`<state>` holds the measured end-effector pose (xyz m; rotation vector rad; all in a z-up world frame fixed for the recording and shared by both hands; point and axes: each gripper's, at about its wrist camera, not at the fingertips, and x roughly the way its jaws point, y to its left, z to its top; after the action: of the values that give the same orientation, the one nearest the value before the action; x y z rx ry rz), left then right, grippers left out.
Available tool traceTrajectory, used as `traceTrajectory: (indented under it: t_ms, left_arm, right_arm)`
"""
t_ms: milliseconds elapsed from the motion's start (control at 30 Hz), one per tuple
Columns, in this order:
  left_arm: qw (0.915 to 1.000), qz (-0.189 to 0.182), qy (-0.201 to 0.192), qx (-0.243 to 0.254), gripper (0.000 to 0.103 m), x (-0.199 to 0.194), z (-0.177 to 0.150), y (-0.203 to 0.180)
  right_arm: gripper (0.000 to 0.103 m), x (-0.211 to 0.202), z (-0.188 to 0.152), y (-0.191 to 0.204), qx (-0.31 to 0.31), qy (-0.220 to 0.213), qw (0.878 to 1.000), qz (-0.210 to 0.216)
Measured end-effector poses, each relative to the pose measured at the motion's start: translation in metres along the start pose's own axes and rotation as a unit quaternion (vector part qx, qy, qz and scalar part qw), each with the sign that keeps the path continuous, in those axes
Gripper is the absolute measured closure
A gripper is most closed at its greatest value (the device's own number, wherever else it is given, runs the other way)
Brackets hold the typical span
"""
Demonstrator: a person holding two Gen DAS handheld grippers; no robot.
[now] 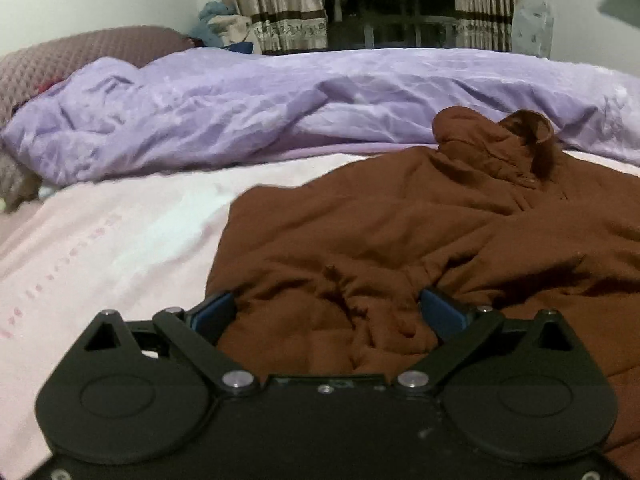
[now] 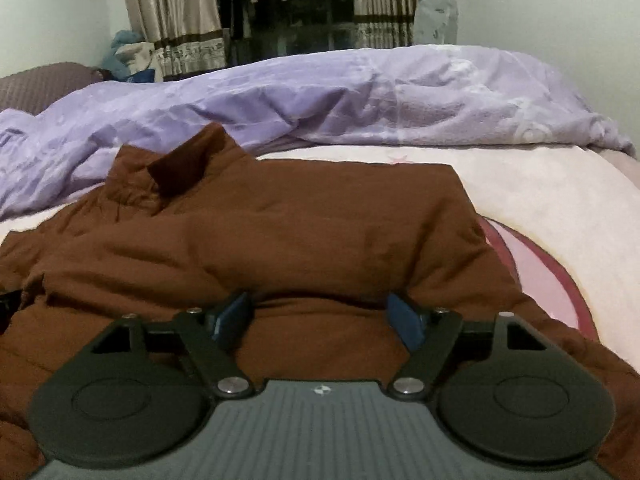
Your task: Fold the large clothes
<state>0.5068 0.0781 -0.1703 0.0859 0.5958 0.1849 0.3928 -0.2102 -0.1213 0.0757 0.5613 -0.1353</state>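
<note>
Tool jaws stand spread on both sides. The left tool [image 1: 328,312] hovers low over the near edge of the brown jacket [image 1: 420,232], its blue pads [image 1: 442,312] set wide apart with rumpled brown cloth lying between them; the pads do not press on it. The right tool [image 2: 320,316] is likewise spread, its blue pads [image 2: 404,320] standing at either side of a raised fold of the same jacket [image 2: 280,232], with cloth bulging just above the fingertips but nothing pinched. The jacket lies on the bed, spread across the pale pink sheet [image 1: 120,240], with its collar [image 2: 188,168] standing up at the far side and, in the left wrist view, a dark loop of lining curled over at the neck. In the right wrist view the jacket's far edge runs in a straight line to a squared corner on the right, and beside it the sheet [image 2: 560,216] shows a dark red curved band. Beyond the jacket a crumpled lilac duvet [image 1: 280,108] runs the width of the bed, touching the collar end. A mauve quilted pillow [image 1: 80,56] sits at the far left. Behind the bed hang beige patterned curtains [image 1: 276,8] either side of a dark window.
</note>
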Motion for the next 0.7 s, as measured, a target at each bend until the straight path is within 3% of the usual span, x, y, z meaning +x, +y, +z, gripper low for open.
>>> traceTrajectory:
  t_ms: [133,233,333,400,467,600,700]
  left_arm:
    - [0.9997,0.012,-0.007,0.019,0.0,-0.005,-0.003,-0.005]
    - [0.9999,-0.002,0.003,-0.01,0.001,-0.028,-0.001,0.007]
    - [0.9999,-0.006,-0.01,-0.006,0.002,-0.067,-0.002,0.018]
    - [0.9987,0.028,-0.039,0.014,0.002,-0.094,-0.007,0.025]
    - [0.997,0.041,-0.048,0.044,0.002,-0.113,-0.015,0.031]
    - [0.9993,0.007,-0.014,0.032,0.002,-0.122,-0.035,0.054]
    - [0.9971,0.035,0.053,0.042,0.001,-0.09,-0.055,0.051]
  right_arm:
    - [0.016,-0.002,-0.004,0.003,-0.006,-0.008,1.0,-0.006]
    - [0.016,-0.012,-0.007,0.001,-0.002,-0.018,1.0,0.0]
    - [0.03,-0.036,-0.007,-0.003,-0.011,-0.015,1.0,0.003]
    - [0.053,-0.062,-0.01,-0.003,-0.028,-0.01,1.0,-0.003]
    - [0.055,-0.086,-0.015,-0.006,-0.031,0.0,0.999,-0.009]
    - [0.055,-0.111,-0.035,-0.018,-0.031,0.014,0.999,-0.008]
    - [0.056,-0.092,-0.048,-0.03,-0.019,0.048,0.998,-0.023]
